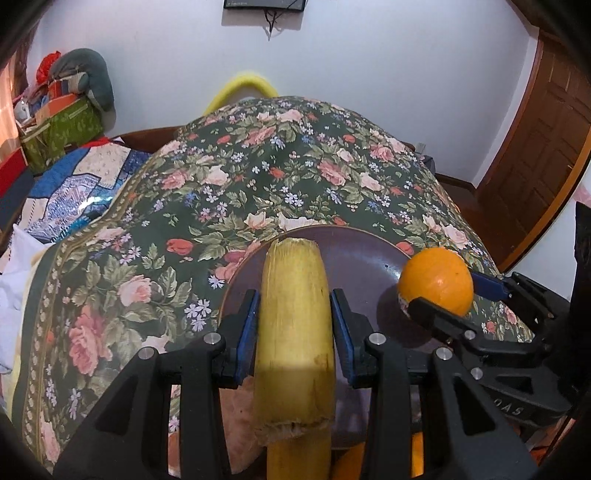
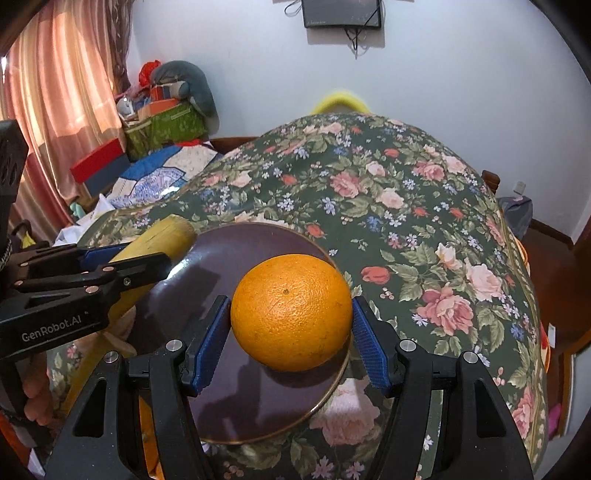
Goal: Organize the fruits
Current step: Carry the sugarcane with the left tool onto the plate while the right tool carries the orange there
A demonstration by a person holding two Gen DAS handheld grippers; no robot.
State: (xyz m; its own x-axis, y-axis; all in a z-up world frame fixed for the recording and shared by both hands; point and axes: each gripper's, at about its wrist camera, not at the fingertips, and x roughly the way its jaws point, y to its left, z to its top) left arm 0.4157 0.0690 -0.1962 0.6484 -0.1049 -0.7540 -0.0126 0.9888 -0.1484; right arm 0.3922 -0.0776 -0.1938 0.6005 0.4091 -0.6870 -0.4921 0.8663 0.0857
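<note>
Two black hand-held grippers with blue pads hover together over a round dark-purple plate (image 2: 221,369) with a thin gold rim, set on a table draped in a dark-green floral cloth (image 1: 258,166).

The left gripper (image 1: 294,325) is clamped on a long yellow stalk (image 1: 295,314) with rough-cut ends, possibly a length of sugarcane or an unpeeled banana. Its pads (image 1: 246,328) press both sides of the stalk, which points out along the jaws over the plate's left edge. From the right wrist view the same stalk (image 2: 162,236) juts in from the left, angled upward above the plate's rim.

The right gripper (image 2: 291,332) holds a round orange fruit with pitted skin (image 2: 291,312) between its pads (image 2: 212,332), gripped at mid width. The fruit sits above the plate, its shadow falling on the purple surface below. In the left wrist view that orange (image 1: 436,280) appears near the plate's right edge.

Behind the table lie a patchwork quilt (image 1: 74,184), stacked boxes and bags (image 2: 162,118), pink curtains (image 2: 55,92), a brown wooden door (image 1: 535,147) and a dark wall-mounted screen (image 2: 341,13).
</note>
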